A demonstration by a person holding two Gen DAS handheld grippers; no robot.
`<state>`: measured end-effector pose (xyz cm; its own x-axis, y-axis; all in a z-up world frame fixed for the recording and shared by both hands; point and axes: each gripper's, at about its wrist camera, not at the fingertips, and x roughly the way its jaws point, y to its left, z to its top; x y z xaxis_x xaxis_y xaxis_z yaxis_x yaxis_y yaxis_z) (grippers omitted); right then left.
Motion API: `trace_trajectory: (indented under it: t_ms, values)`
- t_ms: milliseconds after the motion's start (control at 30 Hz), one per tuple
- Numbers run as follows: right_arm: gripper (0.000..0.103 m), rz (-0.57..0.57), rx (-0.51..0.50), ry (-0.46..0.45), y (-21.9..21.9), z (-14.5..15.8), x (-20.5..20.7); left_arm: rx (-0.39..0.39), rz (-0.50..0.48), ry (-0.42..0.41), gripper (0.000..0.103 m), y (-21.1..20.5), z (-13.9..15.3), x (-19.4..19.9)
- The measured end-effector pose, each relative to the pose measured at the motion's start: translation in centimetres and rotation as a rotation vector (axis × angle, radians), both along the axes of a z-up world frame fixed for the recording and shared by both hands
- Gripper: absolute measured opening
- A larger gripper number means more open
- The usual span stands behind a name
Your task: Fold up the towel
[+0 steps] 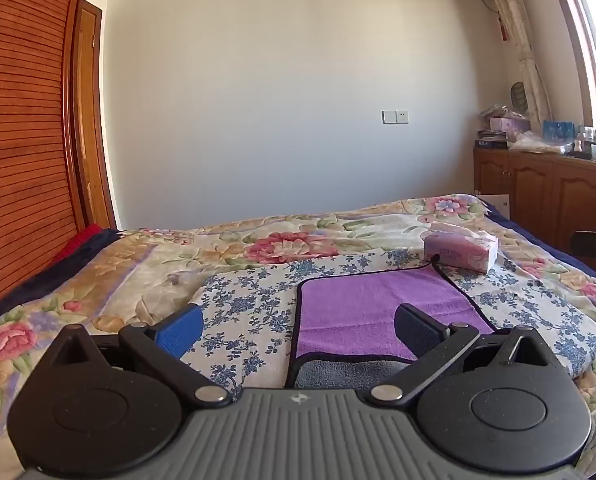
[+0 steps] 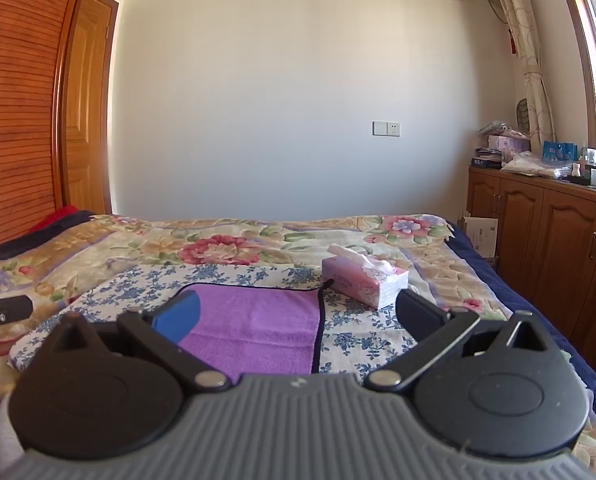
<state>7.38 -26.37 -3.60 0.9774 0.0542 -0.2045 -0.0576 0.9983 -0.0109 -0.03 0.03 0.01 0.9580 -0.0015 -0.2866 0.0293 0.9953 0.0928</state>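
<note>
Both the left claw (image 1: 298,326) and right claw (image 2: 298,318) gape wide and empty above the purple towel (image 1: 378,308) on the bed (image 1: 137,272), so the first fold seemingly awaits pinching its near corners.

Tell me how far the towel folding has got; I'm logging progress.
Possibly one fold: the purple towel lies flat on the blue-flowered cloth, grey underside showing at its near edge. Nothing in hand: the left gripper and right gripper are open. Further folds remain.
</note>
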Motion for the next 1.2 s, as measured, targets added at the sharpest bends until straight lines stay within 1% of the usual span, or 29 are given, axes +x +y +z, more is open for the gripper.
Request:
trace_trajectory:
  t_ms: [1200]
  values:
    - [0.103,0.000,-0.002,0.001,0.05,-0.10,0.03,0.010,0.000,0.007,0.103,0.15,-0.13,0.05]
